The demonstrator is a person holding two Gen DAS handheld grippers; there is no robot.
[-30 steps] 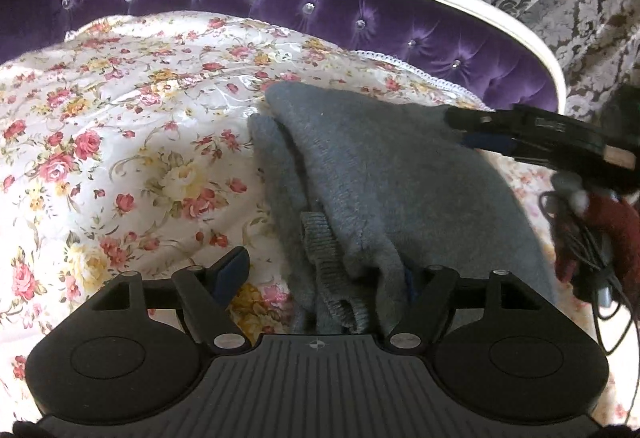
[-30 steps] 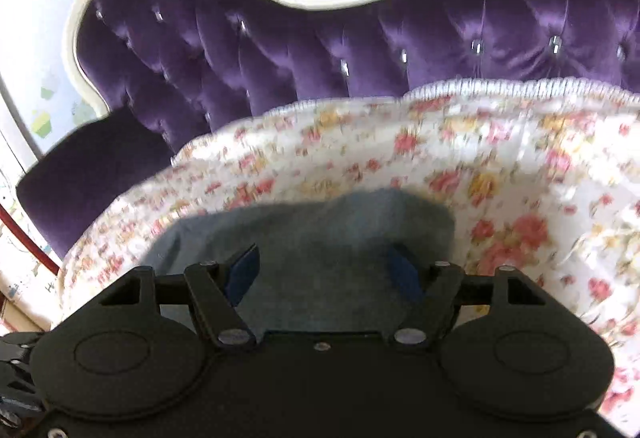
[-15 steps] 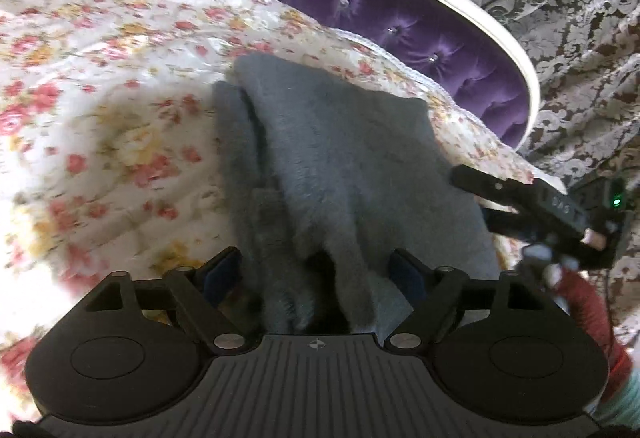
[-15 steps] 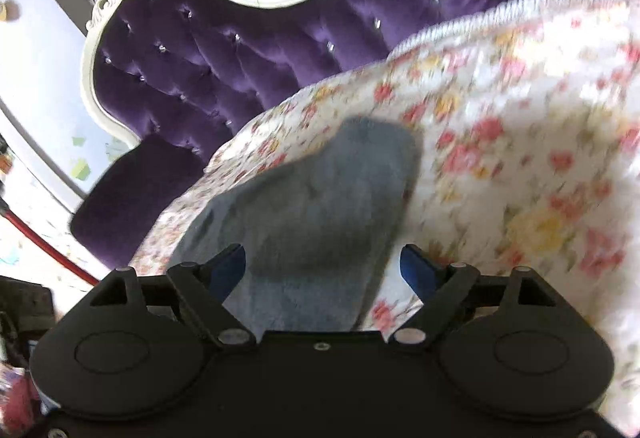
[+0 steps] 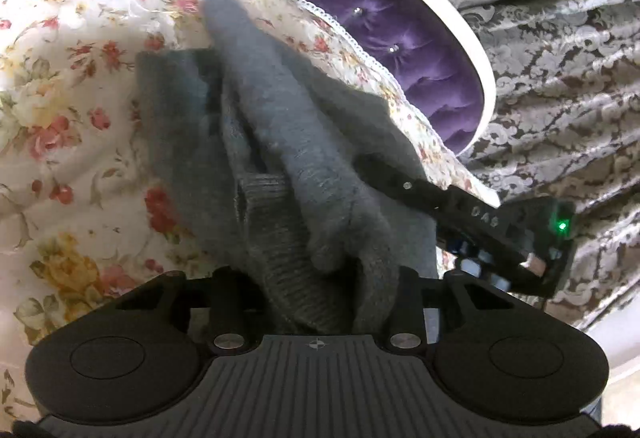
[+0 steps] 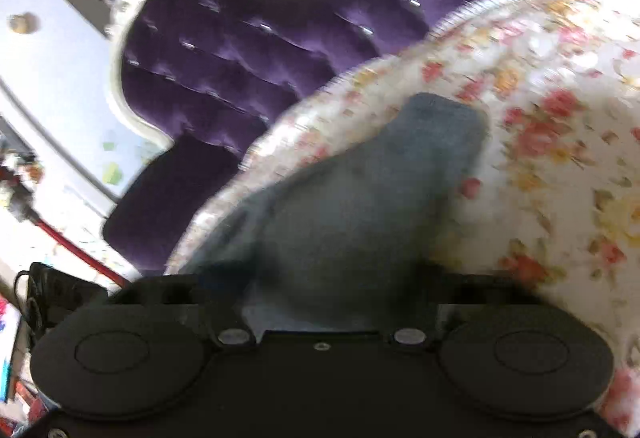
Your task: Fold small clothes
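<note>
Grey knit garment [image 5: 280, 142] bunched on the floral bedspread [image 5: 60, 78]; near edge just closed upon by left hand-held gripper [image 5: 320, 290] and right hand-held gripper [image 6: 332, 286]. Both corners should be lifted evenly.

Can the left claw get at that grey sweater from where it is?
Probably yes: the sweater already bunches between the left claw's jaws, which have just been closing, and nothing blocks it. The right claw reaches in beside it.
</note>
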